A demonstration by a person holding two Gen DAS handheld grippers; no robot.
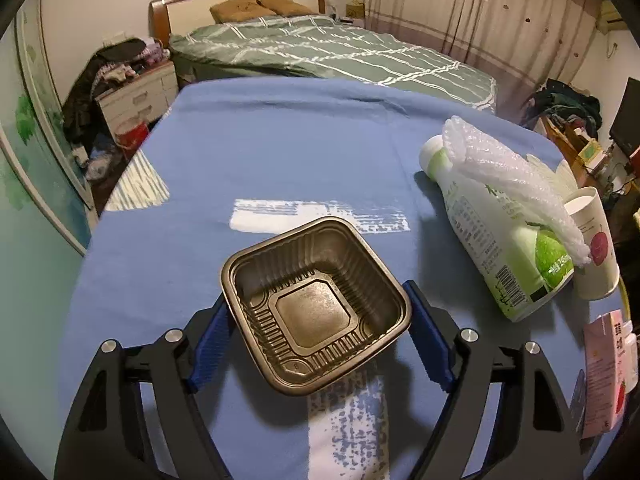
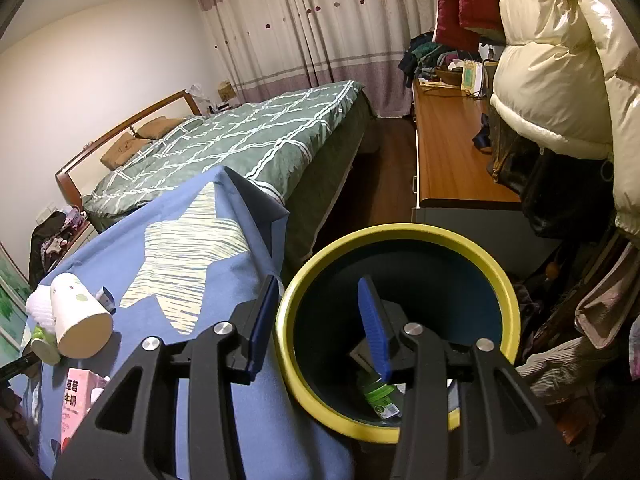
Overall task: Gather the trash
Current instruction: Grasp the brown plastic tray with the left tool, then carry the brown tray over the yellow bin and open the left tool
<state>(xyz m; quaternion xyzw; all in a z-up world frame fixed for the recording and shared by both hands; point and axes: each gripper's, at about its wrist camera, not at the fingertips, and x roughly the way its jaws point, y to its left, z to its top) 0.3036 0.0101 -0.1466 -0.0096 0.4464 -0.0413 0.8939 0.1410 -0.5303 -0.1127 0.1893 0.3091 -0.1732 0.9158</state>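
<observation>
Blue cloth (image 1: pixel 280 152): my landmark; everything is placed against it. It covers the table, and all the loose trash lies on it.

Bin (image 2: pixel 400 236): yellow-rimmed, dark inside, standing just off the cloth's edge on my right side. There is already something green and a dark flat piece at its bottom. I judge this is where each piece must go.

Bottle (image 1: pixel 496 240): white and green, lying on its side toward the cloth's right part, with a strip of bubble wrap (image 1: pixel 508 176) draped over it.

Paper cup (image 1: pixel 592 248): touching the bottle's far side, close to the cloth's right edge.

Pink carton (image 1: pixel 604 372): at the cloth's near right corner, partly cut off.

Tray (image 1: pixel 316 304): dark plastic, empty, near the middle of the cloth's near edge and between my left fingers.

Left gripper (image 1: pixel 316 340): fingers apart, one blue pad at each side of the tray. The pads look close to its walls, but I cannot tell whether they touch.

Right gripper (image 2: pixel 320 328): fingers apart and holding nothing, straddling the bin's rim — one outside, one inside.

Step in hand: closing on the tray, I judge. I would squeeze gently, since thin walls will likely buckle, and lift level toward the bin.

Risk: the tray sits skewed — it could twist out.
</observation>
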